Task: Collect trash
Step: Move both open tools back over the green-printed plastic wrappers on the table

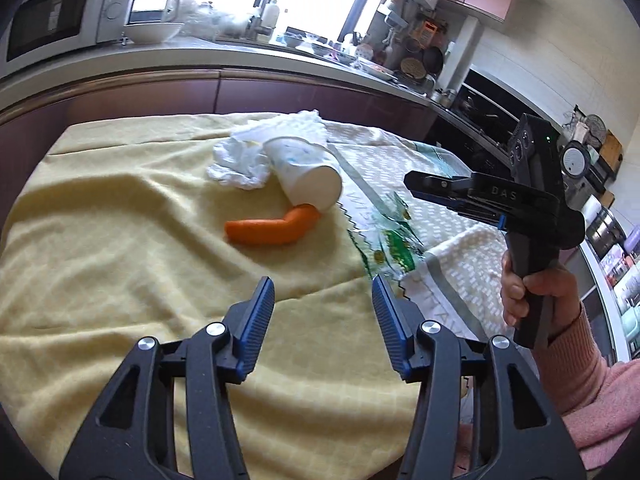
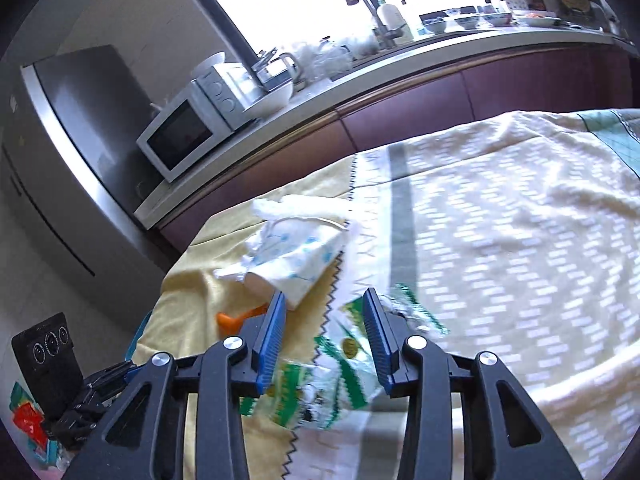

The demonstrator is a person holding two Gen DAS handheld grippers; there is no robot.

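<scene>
A paper cup (image 1: 304, 172) lies on its side on the yellow cloth (image 1: 120, 240), with crumpled white tissue (image 1: 240, 160) behind it. An orange carrot-like piece (image 1: 272, 228) rests against the cup's mouth. To the right lies a clear wrapper with green print (image 1: 392, 240). My left gripper (image 1: 324, 292) hovers open over the cloth in front of these, nothing between its fingers. My right gripper (image 2: 325, 298) is open just above the wrapper (image 2: 320, 380), with the cup (image 2: 296, 264) beyond its left finger. In the left wrist view the right gripper (image 1: 412, 182) is held by a hand over the wrapper.
A white patterned towel (image 2: 500, 240) covers the right side of the table. Behind it runs a counter (image 1: 224, 54) with a microwave (image 2: 180, 136), bowls and a sink tap. A steel fridge (image 2: 60, 152) stands left. A pink sleeve (image 1: 592, 384) is at the right.
</scene>
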